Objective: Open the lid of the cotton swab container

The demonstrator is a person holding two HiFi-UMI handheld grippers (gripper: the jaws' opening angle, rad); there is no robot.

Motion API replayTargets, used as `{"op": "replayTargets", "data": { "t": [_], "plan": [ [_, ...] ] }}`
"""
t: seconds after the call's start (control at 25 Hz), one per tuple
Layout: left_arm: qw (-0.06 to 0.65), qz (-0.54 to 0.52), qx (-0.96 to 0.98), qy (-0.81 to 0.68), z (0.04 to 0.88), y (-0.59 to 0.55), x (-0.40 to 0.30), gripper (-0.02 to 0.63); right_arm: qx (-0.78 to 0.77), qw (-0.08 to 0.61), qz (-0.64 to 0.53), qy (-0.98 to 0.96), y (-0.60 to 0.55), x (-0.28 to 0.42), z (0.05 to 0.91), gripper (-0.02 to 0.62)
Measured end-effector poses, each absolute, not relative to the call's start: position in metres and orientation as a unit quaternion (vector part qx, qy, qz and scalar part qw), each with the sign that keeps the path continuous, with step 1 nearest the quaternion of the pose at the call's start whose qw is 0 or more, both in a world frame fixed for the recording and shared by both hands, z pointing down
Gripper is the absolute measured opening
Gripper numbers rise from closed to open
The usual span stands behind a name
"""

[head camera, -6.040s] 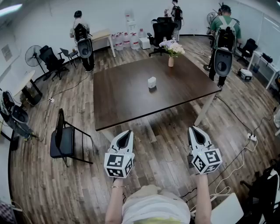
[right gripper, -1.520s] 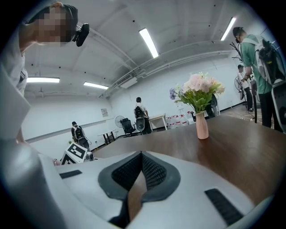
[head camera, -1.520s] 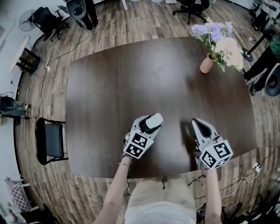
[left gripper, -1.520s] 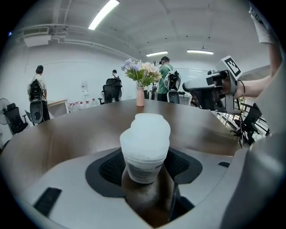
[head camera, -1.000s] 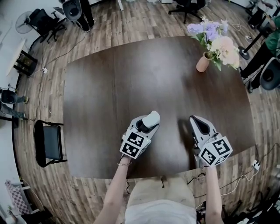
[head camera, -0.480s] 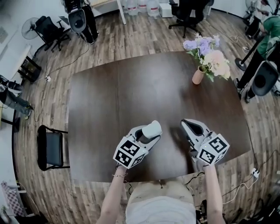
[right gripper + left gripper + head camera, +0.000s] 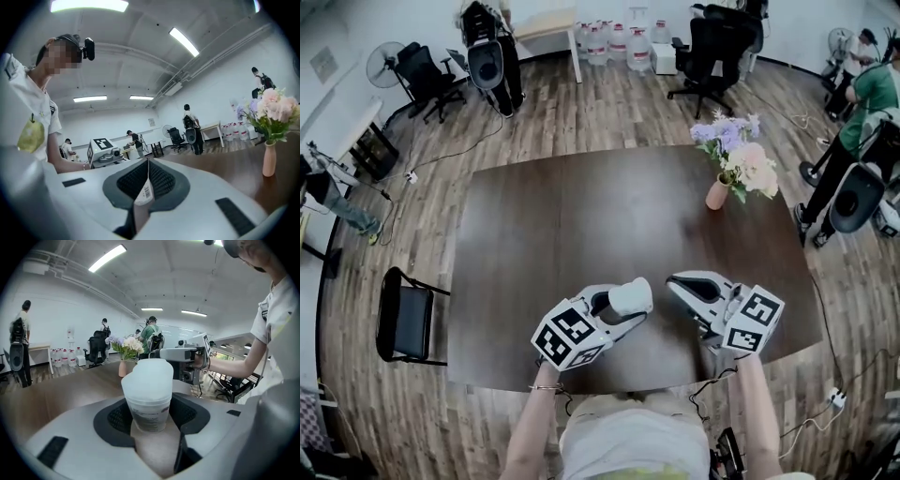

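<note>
The left gripper (image 7: 623, 307) has its jaws wide, clamped on the lower body of the cotton swab container (image 7: 632, 294), which stands upright with its lid (image 7: 149, 373) on, over the near part of the dark wooden table (image 7: 581, 216); the right gripper (image 7: 677, 282), jaws pressed together on nothing, points at it from just beside, a small gap between them. The tabletop beyond lies open; 1 vase of flowers (image 7: 718, 194) stands toward the far right corner, well apart. A plank floor (image 7: 609, 103) surrounds the table; 1 black folding chair (image 7: 408, 319) stands off its left edge; water bottles (image 7: 614, 42) line the far wall; a person (image 7: 862, 94) stands at right. The left gripper hides the container's base, so whether it touches the table cannot be told.
</note>
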State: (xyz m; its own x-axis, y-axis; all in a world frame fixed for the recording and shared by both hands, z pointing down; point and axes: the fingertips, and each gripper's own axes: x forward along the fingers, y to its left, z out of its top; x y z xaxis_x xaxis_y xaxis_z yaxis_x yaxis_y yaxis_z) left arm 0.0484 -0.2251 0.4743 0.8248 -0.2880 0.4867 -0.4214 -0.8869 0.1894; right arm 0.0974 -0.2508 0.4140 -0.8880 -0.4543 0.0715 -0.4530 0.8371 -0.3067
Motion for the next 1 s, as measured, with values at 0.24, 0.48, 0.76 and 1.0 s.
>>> {"op": "replayTargets", "data": {
  "t": [0.24, 0.48, 0.76, 1.0],
  "plan": [
    [0.144, 0.219, 0.951, -0.165, 0.452, -0.211, 0.044, 0.242, -0.159, 0.008, -0.152, 0.975, -0.235, 0.081, 0.388, 0.026],
    [0.135, 0.226, 0.954, -0.144, 0.437, -0.199, 0.04, 0.242, -0.094, -0.002, -0.165, 0.982, -0.218, 0.067, 0.376, 0.113],
    [0.117, 0.238, 0.956, -0.122, 0.425, -0.184, 0.041, 0.242, -0.042, -0.011, -0.166, 0.985, -0.204, 0.051, 0.361, 0.201],
    [0.108, 0.247, 0.958, -0.093, 0.418, -0.176, 0.044, 0.242, 0.002, -0.056, -0.156, 0.986, -0.193, 0.042, 0.358, 0.207]
  ]
}}
